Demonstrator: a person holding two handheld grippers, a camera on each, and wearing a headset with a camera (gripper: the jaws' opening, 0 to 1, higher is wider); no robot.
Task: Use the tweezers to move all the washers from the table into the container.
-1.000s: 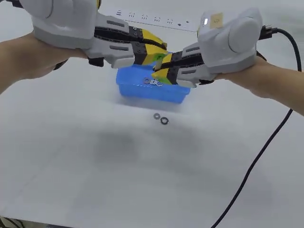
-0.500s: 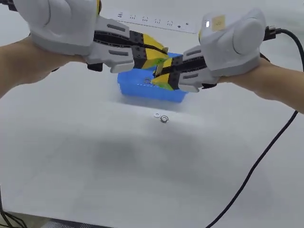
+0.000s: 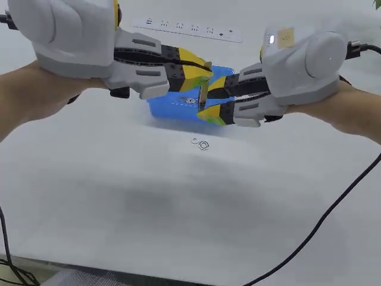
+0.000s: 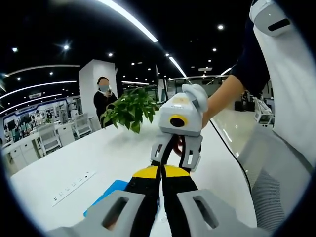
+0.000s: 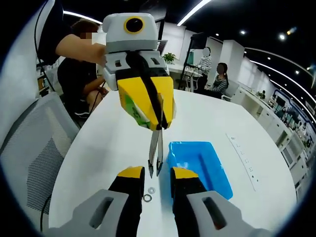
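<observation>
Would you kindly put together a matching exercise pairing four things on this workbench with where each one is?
Things:
1. thin metal tweezers
2. two small metal washers
3. blue plastic container
4. white power strip

Places:
A. along the far edge of the white table
B. clamped in the left gripper
C. loose on the table, nearer the person than the container
D. between the loose washers and the power strip

Pairs: 1-B, 2-C, 3-D, 4-A

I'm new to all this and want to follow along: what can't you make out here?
- Inside the blue container: in the head view the left gripper and right gripper cover much of it, and the rest is blurred.
- The tips of the tweezers: in the right gripper view they are too thin to tell whether they grip anything.
</observation>
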